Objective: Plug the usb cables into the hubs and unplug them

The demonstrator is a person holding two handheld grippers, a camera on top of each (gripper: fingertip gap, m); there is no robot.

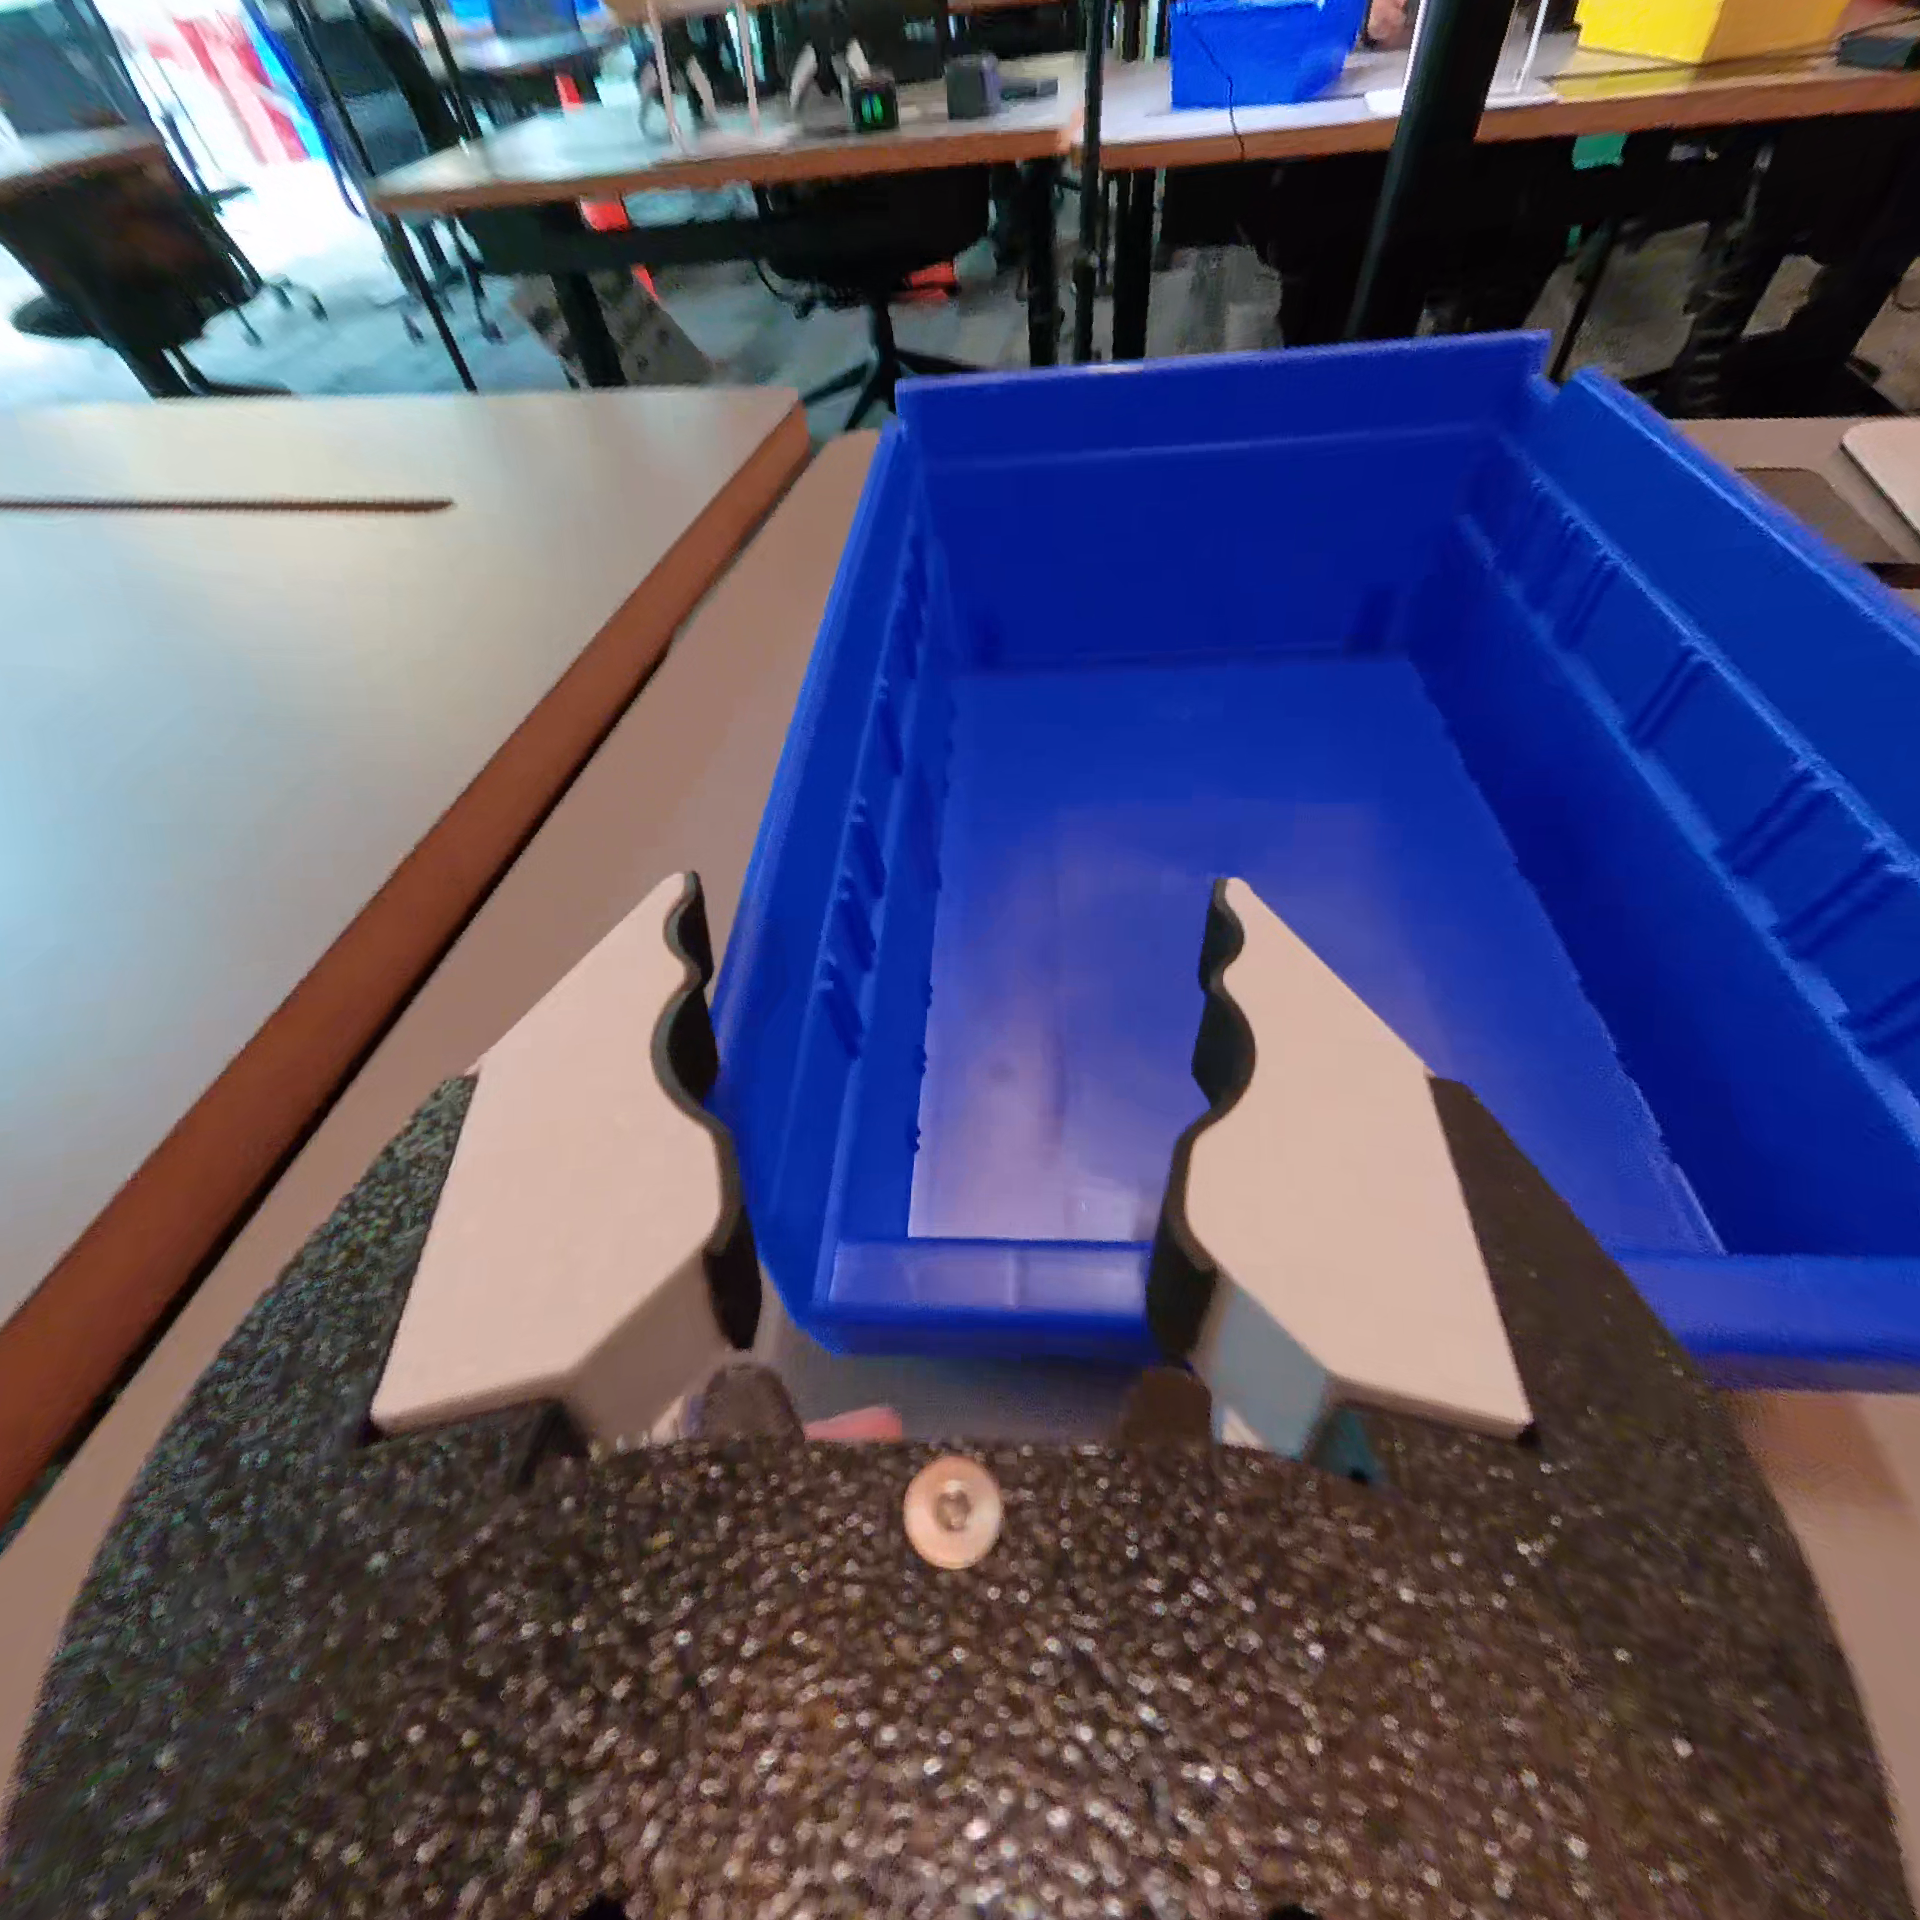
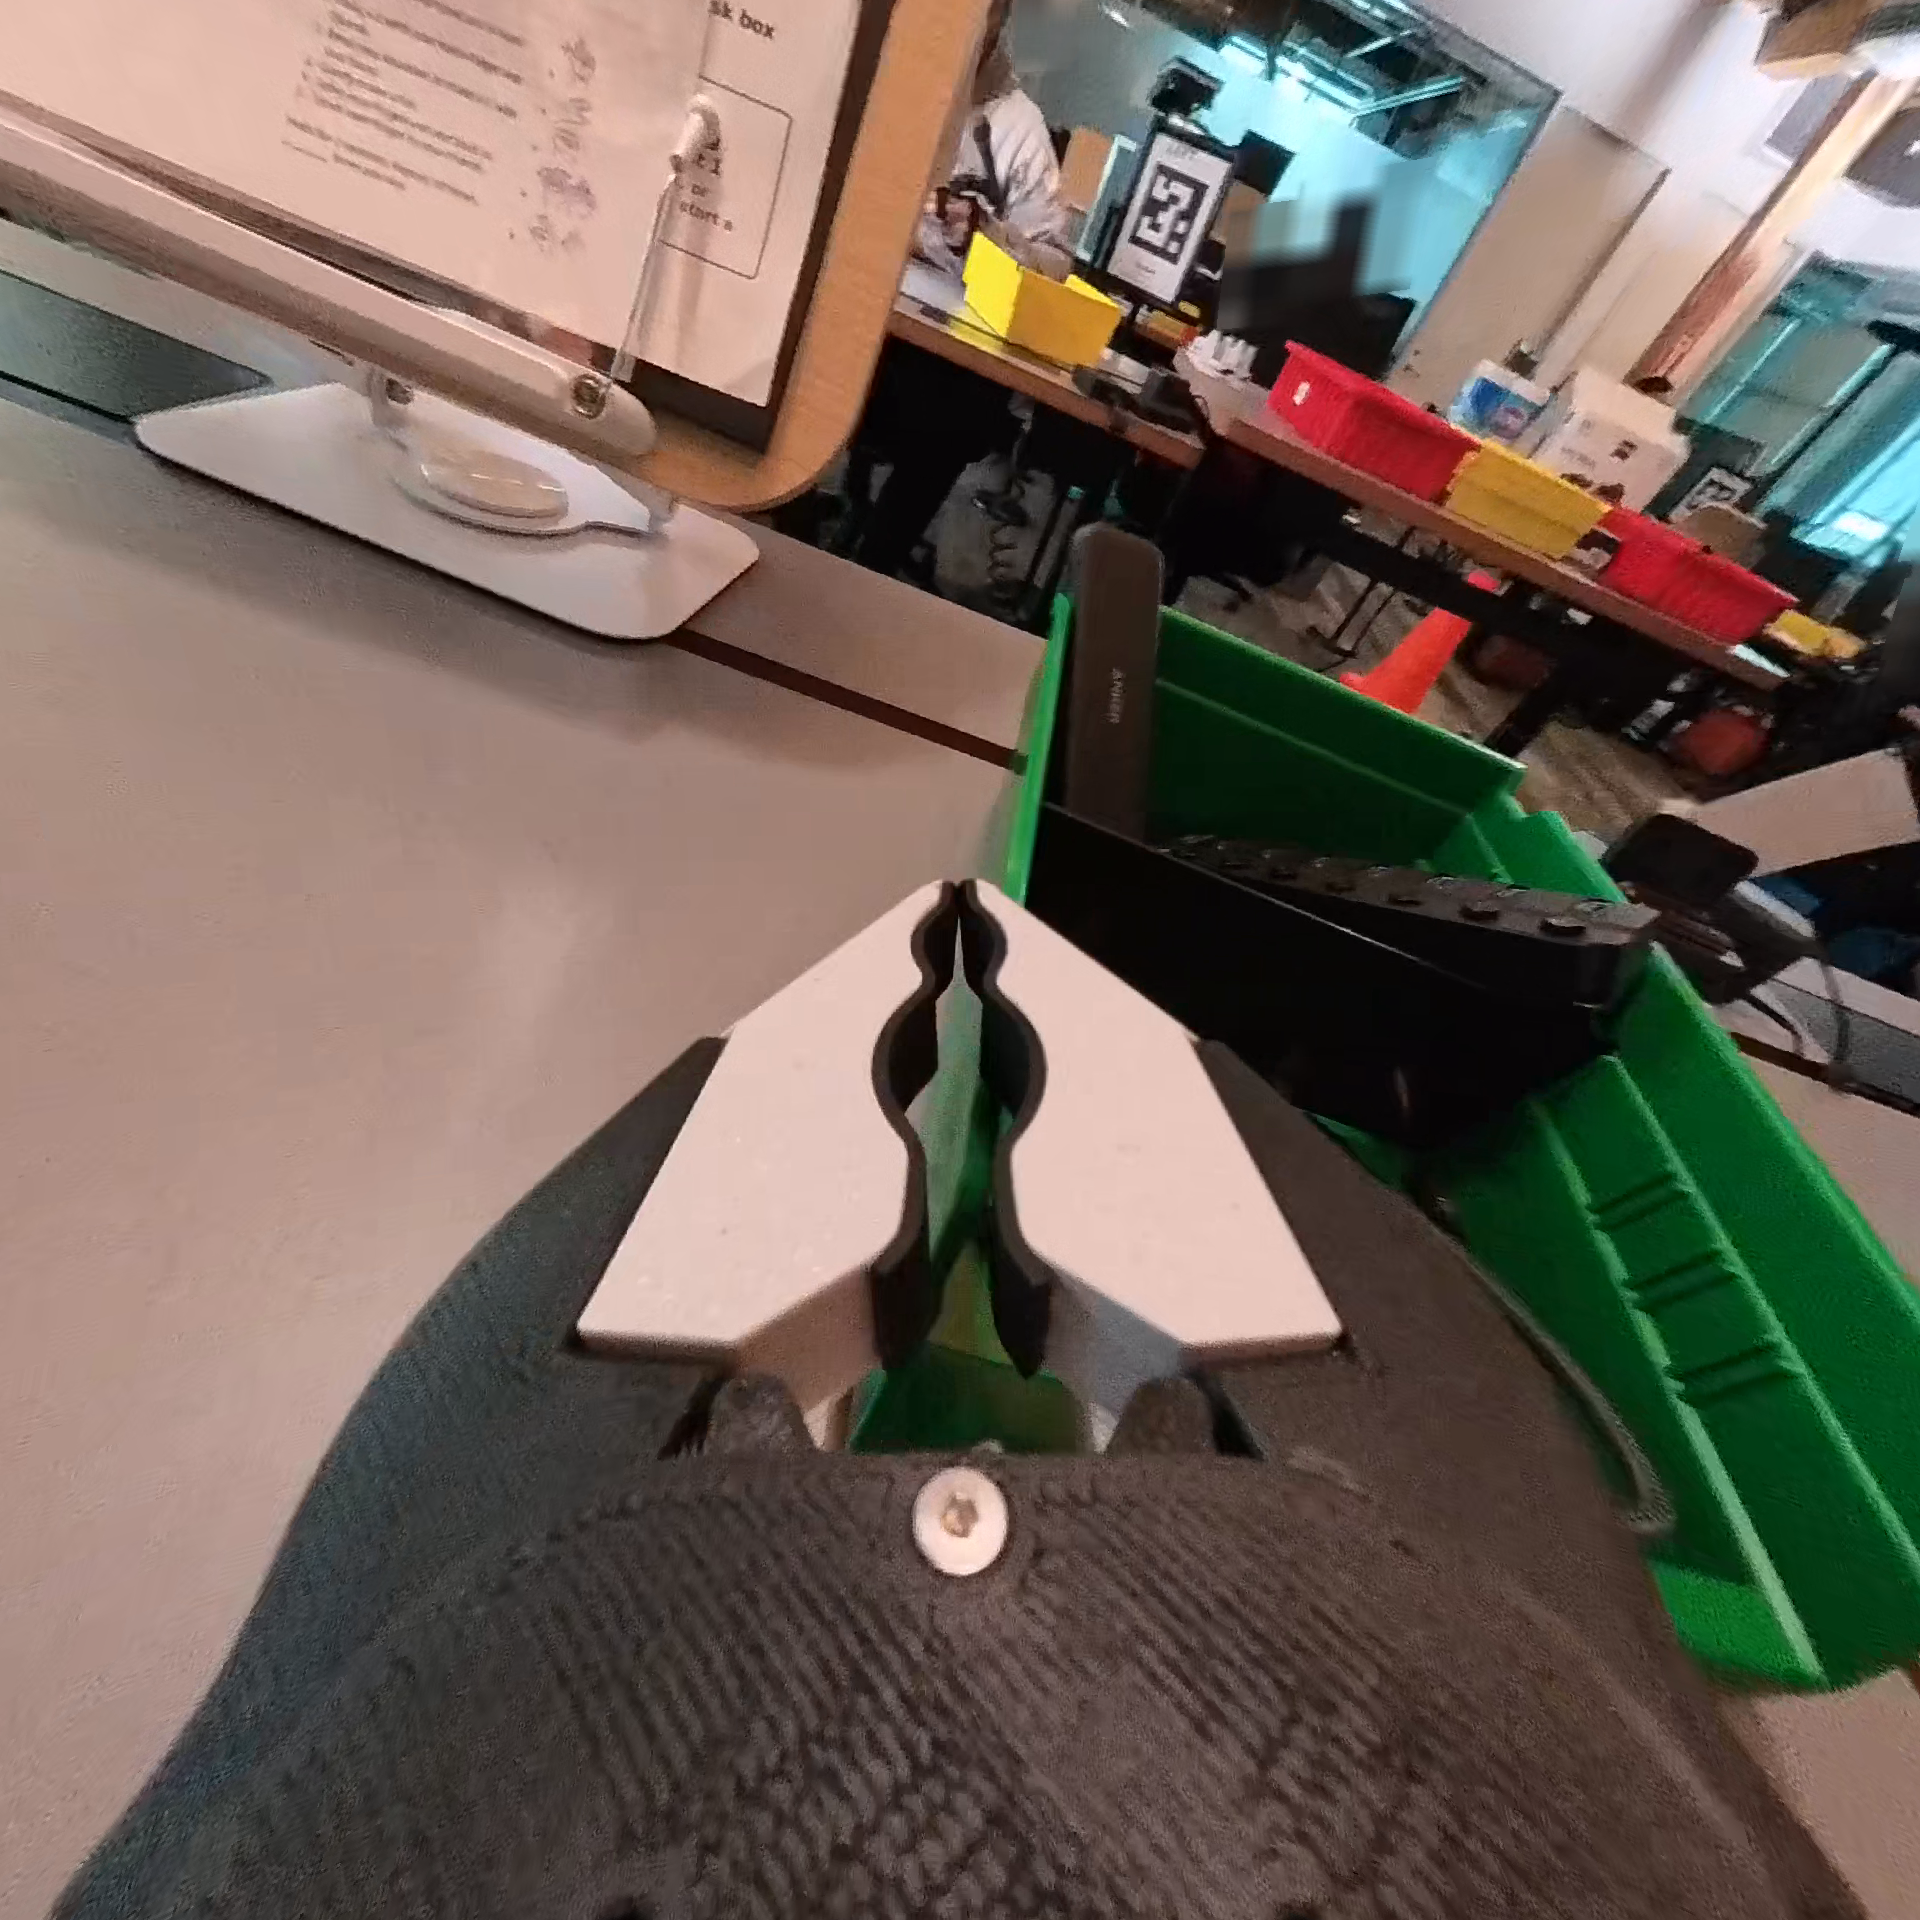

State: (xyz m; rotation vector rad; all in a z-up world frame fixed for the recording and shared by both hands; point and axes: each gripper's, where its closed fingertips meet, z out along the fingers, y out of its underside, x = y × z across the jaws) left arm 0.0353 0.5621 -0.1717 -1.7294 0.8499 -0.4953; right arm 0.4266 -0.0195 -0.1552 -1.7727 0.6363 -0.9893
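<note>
Left wrist view shows the left gripper [image 1: 961,1091] spread wide over an empty blue bin [image 1: 1226,499], while the right gripper [image 2: 958,914], pinched on the green bin's [image 2: 1714,1247] near wall, faces hubs [image 2: 1110,707] inside; no cables visible, plugging seemingly unstarted.

Grey wood-edged tables [image 1: 312,727] fill a bright workroom, with red and yellow bins [image 2: 1371,421] on farther desks

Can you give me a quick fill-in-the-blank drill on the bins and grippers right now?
1. The left gripper is ____ over the blue bin.
2. The right gripper is shut on the ____ bin's wall.
3. The blue bin holds ____.
4. The hub stands upright in the ____ bin's far corner.

Missing words: open; green; nothing; green
</note>
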